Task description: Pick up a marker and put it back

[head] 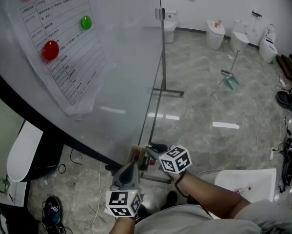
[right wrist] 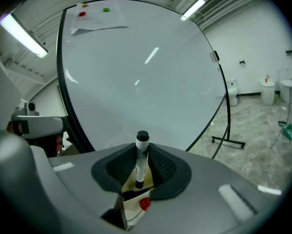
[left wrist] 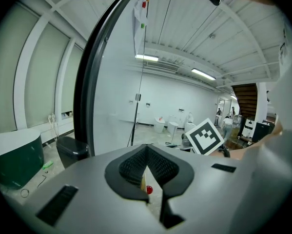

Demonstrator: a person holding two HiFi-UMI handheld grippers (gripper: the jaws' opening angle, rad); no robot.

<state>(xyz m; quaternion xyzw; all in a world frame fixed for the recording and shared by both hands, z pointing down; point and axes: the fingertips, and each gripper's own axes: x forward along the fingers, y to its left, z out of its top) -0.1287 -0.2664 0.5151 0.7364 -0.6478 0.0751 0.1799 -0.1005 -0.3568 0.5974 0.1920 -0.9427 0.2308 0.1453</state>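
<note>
In the right gripper view a white marker (right wrist: pixel 141 161) with a black cap stands upright between the black pads, and my right gripper (right wrist: pixel 142 168) is shut on its barrel. Below it lies a pale wooden holder (right wrist: pixel 131 206) with a small red thing (right wrist: pixel 145 204) in it. The head view shows the right gripper (head: pixel 152 153) low at the whiteboard's bottom edge, over that holder (head: pixel 135 155). My left gripper (head: pixel 129 171) sits just below and to the left; its pads (left wrist: pixel 131 167) meet at the tip with nothing held, the red thing (left wrist: pixel 148 190) showing beneath.
A large whiteboard (head: pixel 121 67) on a wheeled stand (head: pixel 167 90) carries a printed sheet (head: pixel 63 43) held by red (head: pixel 50 49), green (head: pixel 86 22) and orange magnets. Toilets (head: pixel 215 34) line the far wall. Cables (head: pixel 288 160) lie at right, a shoe (head: pixel 52 209) at lower left.
</note>
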